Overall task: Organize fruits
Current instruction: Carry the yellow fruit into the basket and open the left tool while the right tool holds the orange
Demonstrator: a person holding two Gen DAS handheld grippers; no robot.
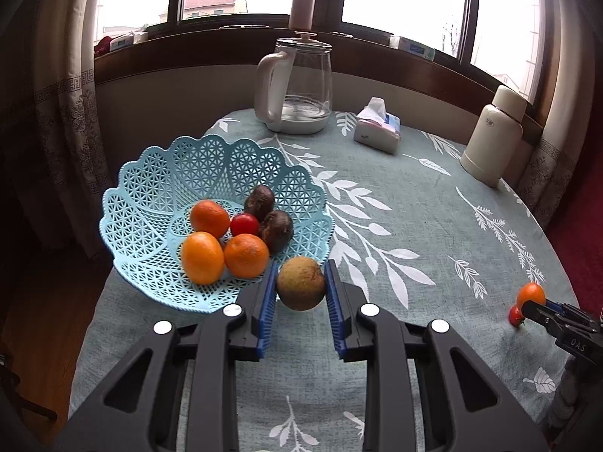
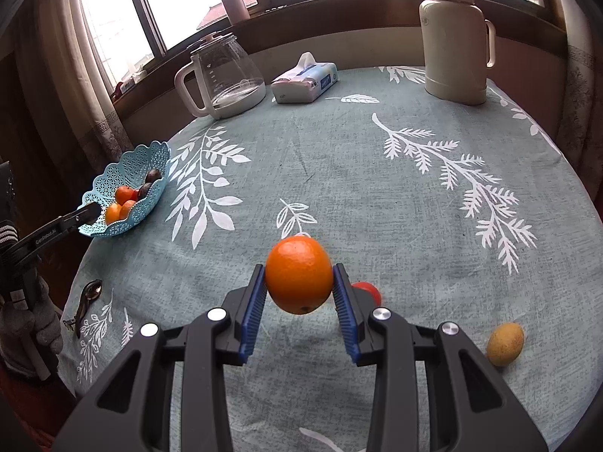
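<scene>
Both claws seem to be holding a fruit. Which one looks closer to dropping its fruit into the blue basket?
The left claw. Its brownish-yellow round fruit is right at the near rim of the light-blue lattice plastic basket. The right claw, gripping a round orange, is far across the table.

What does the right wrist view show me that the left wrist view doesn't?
Only the right wrist view shows a yellowish fruit lying loose on the cloth and a spoon near the table edge. Only the left wrist view shows the brownish fruit clamped in the left gripper at the basket's near rim. Both show the blue basket of fruit, the right gripper holding an orange, and a small red tomato beside it.
</scene>
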